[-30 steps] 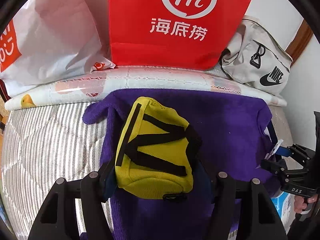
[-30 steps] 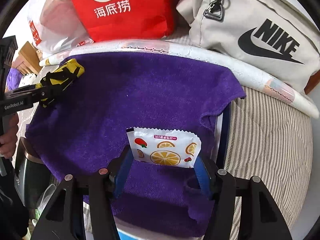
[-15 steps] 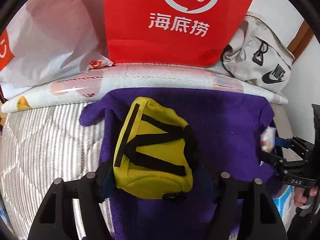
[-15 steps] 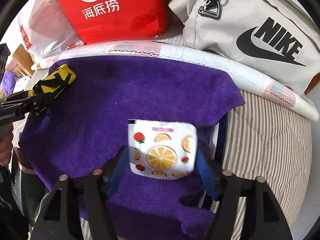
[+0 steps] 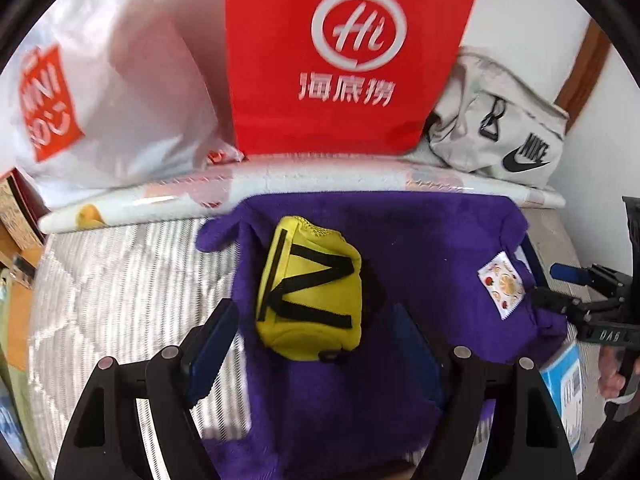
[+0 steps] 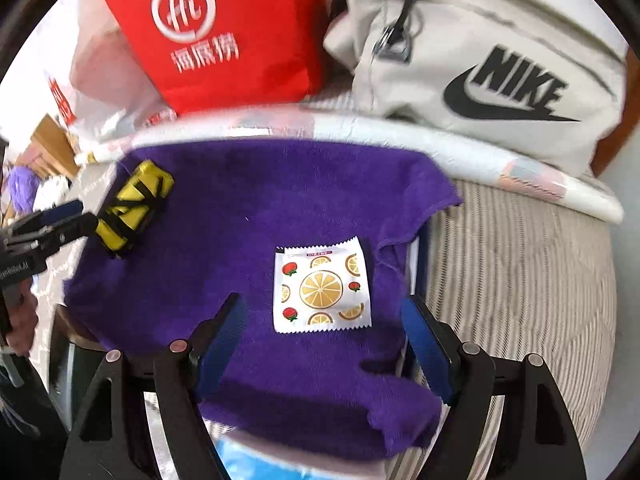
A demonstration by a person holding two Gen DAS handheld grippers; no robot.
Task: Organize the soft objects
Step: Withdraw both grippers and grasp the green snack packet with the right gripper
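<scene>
- Left gripper (image 5: 316, 344) spread wide, fingers clear of the yellow pouch (image 5: 310, 294) lying on the purple towel (image 5: 432, 248).
- Right gripper (image 6: 324, 340) also spread; fruit-print packet (image 6: 322, 290) lies flat on the towel between its fingers.

Behind the work area I see a red paper bag (image 5: 344, 60) with a white "Hi" logo standing upright. Just left of it a white plastic shopping bag (image 5: 116, 92) with an orange-red label slumps against it. To its right lies a beige Nike bag (image 5: 500, 140). A rolled white mat with a fruit print (image 5: 280, 188) runs in front of all three, resting on the striped quilted mattress (image 5: 120, 280). A brown cardboard box (image 5: 16, 216) sits at my far left.
</scene>
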